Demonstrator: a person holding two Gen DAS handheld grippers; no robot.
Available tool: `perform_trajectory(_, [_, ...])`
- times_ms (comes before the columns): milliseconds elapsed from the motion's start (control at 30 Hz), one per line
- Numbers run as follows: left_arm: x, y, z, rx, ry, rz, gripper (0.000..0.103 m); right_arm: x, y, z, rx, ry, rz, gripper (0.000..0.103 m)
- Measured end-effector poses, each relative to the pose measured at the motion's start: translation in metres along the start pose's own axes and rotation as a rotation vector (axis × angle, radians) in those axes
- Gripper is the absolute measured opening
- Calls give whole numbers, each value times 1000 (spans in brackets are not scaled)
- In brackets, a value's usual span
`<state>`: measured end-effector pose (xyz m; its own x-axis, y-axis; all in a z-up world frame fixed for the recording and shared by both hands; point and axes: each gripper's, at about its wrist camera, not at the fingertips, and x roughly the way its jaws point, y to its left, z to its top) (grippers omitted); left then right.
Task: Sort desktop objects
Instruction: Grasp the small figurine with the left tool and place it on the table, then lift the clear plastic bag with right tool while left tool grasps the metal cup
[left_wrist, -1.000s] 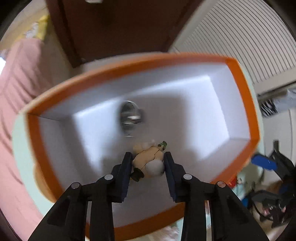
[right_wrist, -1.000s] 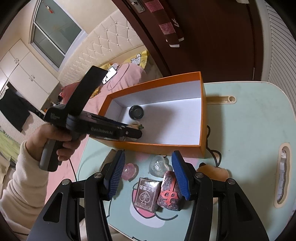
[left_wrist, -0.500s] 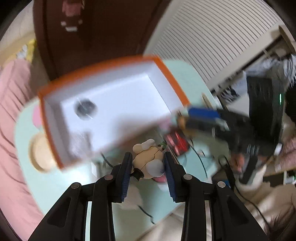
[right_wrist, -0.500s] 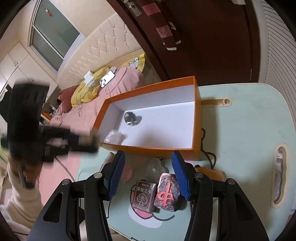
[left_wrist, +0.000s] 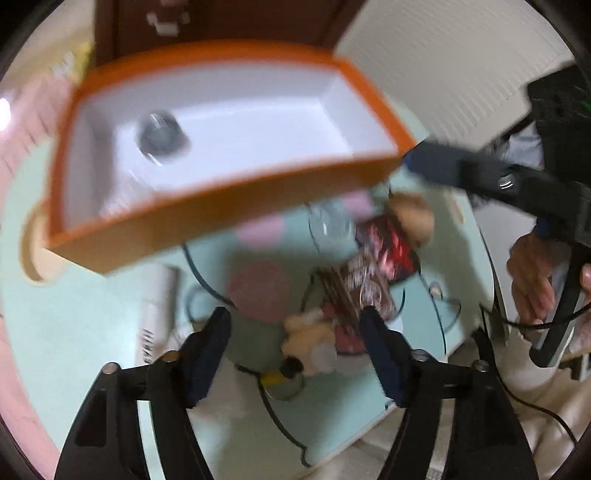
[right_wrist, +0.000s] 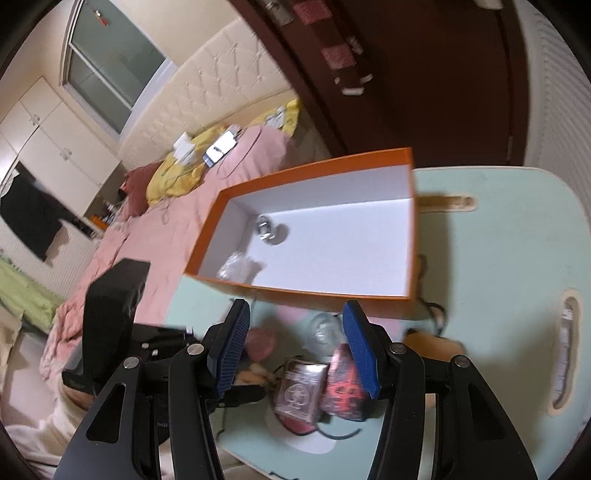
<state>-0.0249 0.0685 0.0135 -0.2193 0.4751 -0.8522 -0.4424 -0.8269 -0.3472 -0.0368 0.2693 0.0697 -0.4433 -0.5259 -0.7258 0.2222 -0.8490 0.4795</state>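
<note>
No lettering can be read; the card box (right_wrist: 299, 391) shows only a spade sign

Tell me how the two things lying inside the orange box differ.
The metal piece is round, dark and shiny; the clear lump is pale, see-through and crumpled. The metal piece lies nearer the far wall of the orange box, the clear lump by the near wall. Both rest on the white floor at the same end.
</note>
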Motion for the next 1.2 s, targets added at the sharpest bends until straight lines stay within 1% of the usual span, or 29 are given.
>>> perform_trajectory(33, [-7, 0, -1, 2, -32, -5, 73, 4, 2, 4, -1, 19, 17, 54])
perform_trajectory(100, [-21, 4, -4, -6, -80, -8, 78, 16, 8, 21, 12, 85, 66, 54])
perform_trajectory(133, [-29, 6, -7, -13, -98, -8, 80, 24, 11, 31, 24, 130, 92, 59])
perform_trajectory(167, [-37, 9, -11, -21, -117, -5, 81, 34, 15, 41, 39, 177, 118, 68])
perform_trajectory(200, [-45, 12, -15, -30, -139, 1, 82, 44, 18, 50, 54, 224, 141, 71])
perform_trajectory(267, [-60, 18, -25, -57, -189, 15, 82, 68, 27, 65, 72, 315, 163, 71])
perform_trajectory(333, [-73, 28, -33, -100, -236, 15, 82, 95, 39, 75, 63, 383, 131, 71])
perform_trajectory(367, [-80, 34, -39, -123, -256, 11, 82, 109, 44, 80, 58, 403, 92, 71])
perform_trajectory(433, [-89, 43, -50, -162, -283, 9, 82, 135, 56, 85, 39, 425, 24, 71])
perform_trajectory(500, [-97, 55, -55, -191, -299, 18, 82, 155, 65, 87, 16, 445, -3, 71])
perform_trajectory(567, [-100, 64, -60, -217, -314, 23, 82, 171, 70, 86, 6, 478, -48, 71])
perform_trajectory(600, [-100, 67, -62, -226, -320, 24, 82, 178, 74, 83, -23, 494, -79, 71])
perform_trajectory(633, [-100, 70, -63, -235, -325, 25, 82, 185, 78, 80, -55, 509, -110, 62])
perform_trajectory(667, [-101, 73, -65, -242, -330, 26, 82, 189, 83, 76, -105, 514, -140, 55])
perform_trajectory(700, [-103, 76, -66, -248, -333, 26, 82, 188, 90, 73, -170, 492, -161, 52])
perform_trajectory(733, [-104, 78, -66, -253, -337, 29, 82, 189, 92, 72, -187, 497, -164, 43])
perform_trajectory(767, [-105, 80, -66, -257, -340, 33, 82, 189, 94, 70, -203, 503, -168, 37])
perform_trajectory(800, [-107, 80, -65, -258, -343, 34, 82, 189, 95, 69, -215, 506, -170, 37])
perform_trajectory(900, [-107, 78, -63, -255, -353, 24, 82, 182, 87, 73, -185, 475, -166, 36])
perform_trajectory(967, [-106, 76, -61, -252, -353, 29, 82, 169, 79, 78, -162, 420, -162, 36])
perform_trajectory(1067, [-104, 70, -54, -240, -353, 58, 82, 142, 66, 86, -110, 363, -93, 36])
perform_trajectory(1200, [-102, 51, -33, -172, -362, 105, 82, 83, 49, 90, -69, 195, -52, 36])
